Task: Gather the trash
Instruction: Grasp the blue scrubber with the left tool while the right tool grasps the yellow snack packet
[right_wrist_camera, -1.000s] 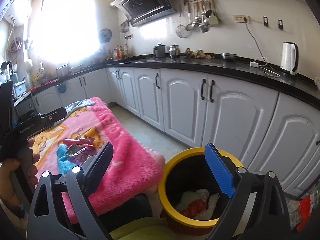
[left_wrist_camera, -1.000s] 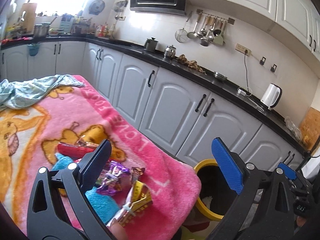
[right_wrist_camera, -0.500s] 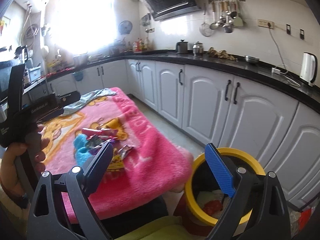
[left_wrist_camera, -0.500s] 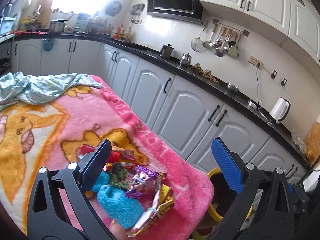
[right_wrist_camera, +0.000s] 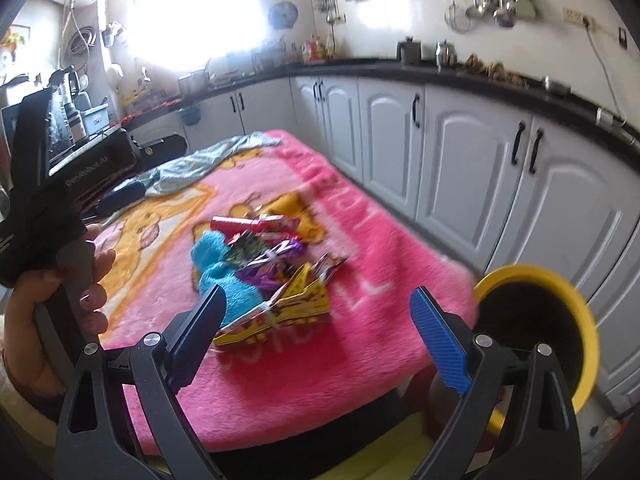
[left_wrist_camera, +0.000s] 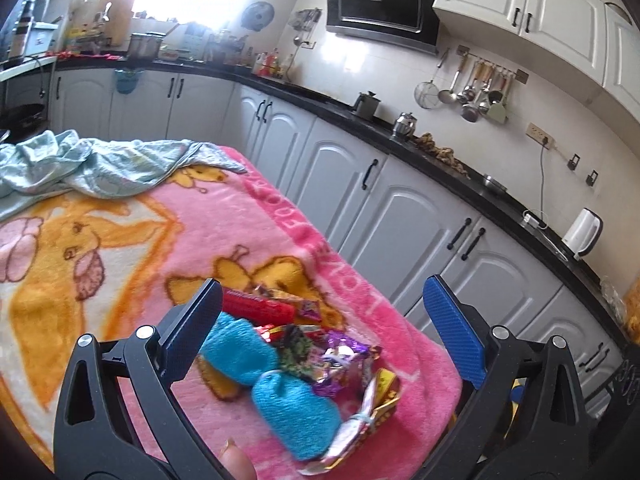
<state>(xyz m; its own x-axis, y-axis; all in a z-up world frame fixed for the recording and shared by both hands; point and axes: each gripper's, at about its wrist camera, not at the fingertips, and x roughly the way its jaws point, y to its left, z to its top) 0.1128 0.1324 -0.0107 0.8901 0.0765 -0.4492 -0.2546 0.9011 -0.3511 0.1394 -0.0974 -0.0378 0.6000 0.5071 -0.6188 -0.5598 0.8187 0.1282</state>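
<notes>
A heap of trash lies on the pink blanket [left_wrist_camera: 248, 240] near its right corner: a red wrapper [left_wrist_camera: 256, 307], a purple foil wrapper [left_wrist_camera: 344, 364], a yellow packet [left_wrist_camera: 376, 400] and two blue socks [left_wrist_camera: 292, 408]. My left gripper [left_wrist_camera: 324, 328] hovers open just above the heap, empty. In the right wrist view the same heap shows the yellow packet [right_wrist_camera: 288, 312], the purple wrapper [right_wrist_camera: 268, 264] and the blue socks [right_wrist_camera: 224, 272]. My right gripper [right_wrist_camera: 320, 316] is open and empty, close in front of the packet. The yellow-rimmed trash bin [right_wrist_camera: 560, 296] stands right of the table.
White cabinets [left_wrist_camera: 400, 216] under a black counter [left_wrist_camera: 440, 160] run close along the table's right side. A crumpled pale-green cloth [left_wrist_camera: 92, 164] lies at the blanket's far end. A hand [right_wrist_camera: 60, 280] holds the left gripper's black body at the left of the right wrist view.
Both grippers have swung left from the bin toward the trash heap, which now sits larger and nearer between the fingers. Both stayed open.
</notes>
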